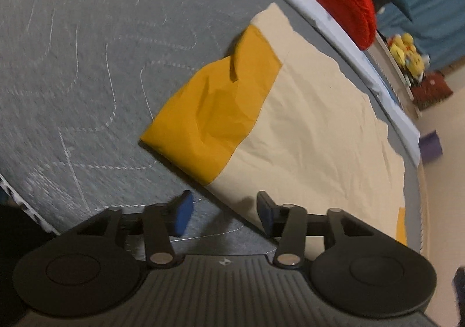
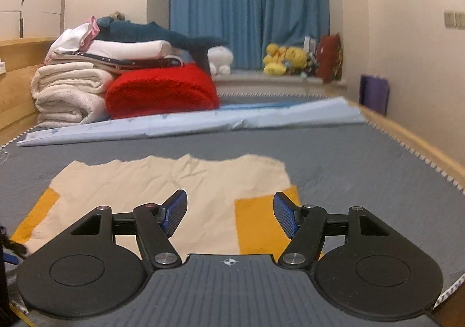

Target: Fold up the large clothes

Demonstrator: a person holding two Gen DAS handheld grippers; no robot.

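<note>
Right wrist view: the cream and yellow shirt (image 2: 162, 181) is spread flat on the grey bed (image 2: 363, 158), both the right tool (image 2: 231, 212) and left tool (image 1: 223, 212) are held released and empty, so a sleeve likely gets grabbed next.

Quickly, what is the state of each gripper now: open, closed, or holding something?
Left gripper: open, holding nothing, beside the edge of the cream and yellow garment.
Right gripper: open, holding nothing, above the garment.
</note>
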